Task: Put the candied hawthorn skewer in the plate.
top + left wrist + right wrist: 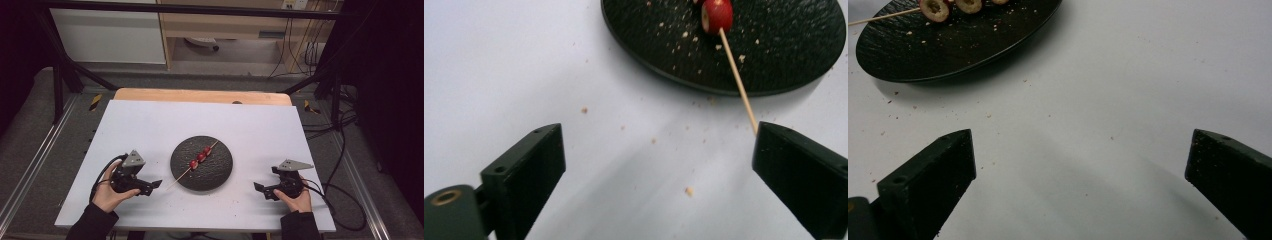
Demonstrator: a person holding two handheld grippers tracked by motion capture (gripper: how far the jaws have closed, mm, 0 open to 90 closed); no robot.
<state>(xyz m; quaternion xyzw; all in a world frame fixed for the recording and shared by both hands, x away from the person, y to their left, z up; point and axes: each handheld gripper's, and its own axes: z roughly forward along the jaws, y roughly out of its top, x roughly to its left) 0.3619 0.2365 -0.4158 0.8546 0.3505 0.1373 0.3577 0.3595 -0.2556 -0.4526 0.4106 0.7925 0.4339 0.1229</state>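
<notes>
A white table (pixel 150 125) is seen with a black plate (pixel 222 172) at its middle, on which a skewer (pixel 200 158) of red berries is laid. The left gripper (pixel 155 185) and right gripper (pixel 257 188) are held beside the plate, both with jaws spread and nothing between them.

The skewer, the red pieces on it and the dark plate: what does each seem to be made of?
Skewer: thin, pale, matt stick, probably bamboo or wood. Red pieces: glossy red skin with a pale cut face, likely small fruits, real or imitation I cannot tell. Plate: black, rough pebbled surface with a dull sheen, possibly stoneware or melamine; pale crumbs lie on it.
</notes>
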